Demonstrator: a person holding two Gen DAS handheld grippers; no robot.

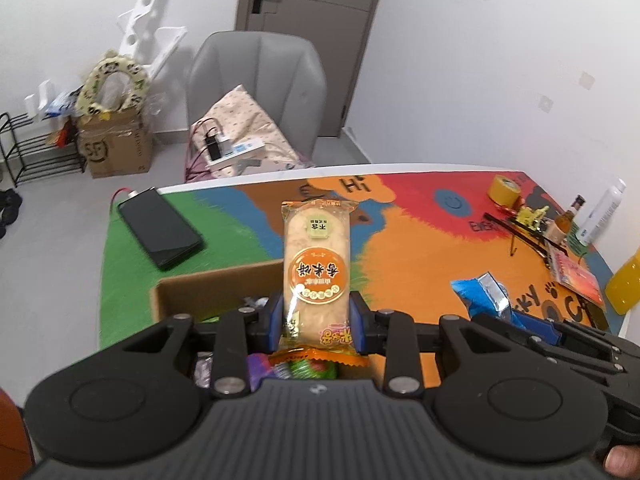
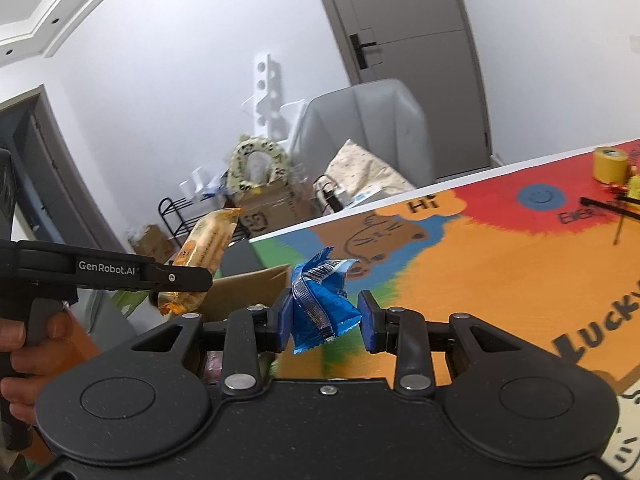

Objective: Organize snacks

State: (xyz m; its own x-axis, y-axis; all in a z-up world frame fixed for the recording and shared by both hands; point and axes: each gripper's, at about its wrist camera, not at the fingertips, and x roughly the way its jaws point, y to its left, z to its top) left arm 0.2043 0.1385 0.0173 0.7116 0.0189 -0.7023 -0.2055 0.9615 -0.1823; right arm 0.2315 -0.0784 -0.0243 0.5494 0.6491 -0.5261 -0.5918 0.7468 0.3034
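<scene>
My left gripper is shut on an orange rice cracker packet and holds it upright above an open cardboard box with several snacks inside. The packet also shows in the right wrist view, held by the left gripper. My right gripper is shut on a crumpled blue snack packet, lifted above the table next to the box. In the left wrist view the blue packet and right gripper sit at the right.
A colourful mat covers the table. A black phone lies at the far left. A yellow tape roll, bottles, a yellow bottle and small items crowd the far right. A grey chair stands behind the table.
</scene>
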